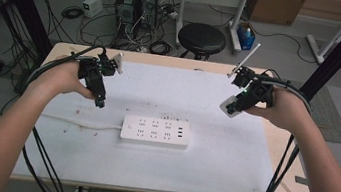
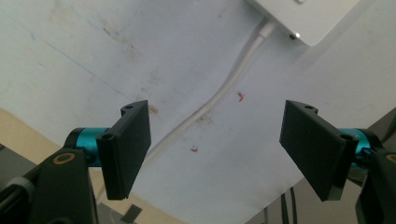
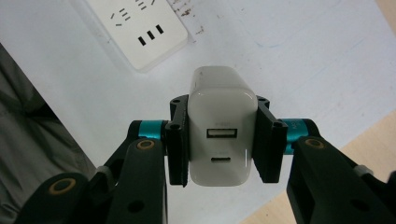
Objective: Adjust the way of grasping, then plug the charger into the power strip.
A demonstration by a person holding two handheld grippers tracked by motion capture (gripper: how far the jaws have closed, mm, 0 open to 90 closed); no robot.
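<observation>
On a wooden table [image 1: 273, 141] covered w/ a stained white sheet [image 1: 230, 160], a person works two hand-held grippers over a white rectangular plastic power strip [image 1: 155, 131]. Strip lies flat near the sheet's centre, sockets up, USB ports at its right end, and its thin white cord [image 1: 78, 123] trails off to the left, so the sockets stay free for a plug coming from above.

Left gripper [image 1: 99, 97] hangs just beyond the strip's left end, jaws spread wide apart w/ nothing between them; in the left gripper view [image 2: 217, 154] the cord [image 2: 219, 95] runs across the sheet below the gap and the strip's corner [image 2: 308, 18] sits at top right. Prob. it waits there to steady the strip.

Right gripper [image 1: 233, 106] is held up & to the right of the strip, well apart from it, clamped on a small white rounded-block USB wall charger [image 1: 231, 107]. In the right gripper view, the two black pads [image 3: 177, 140] press its side faces, so the charger [image 3: 219, 140] shows its USB end toward the camera, w/ the far end aimed at the table. Prongs can't be seen. Strip's socket end [image 3: 140, 28] lies ahead, upper left. Judging by this grip, next step is likely plugging the charger into a socket; that needs lining up first.
</observation>
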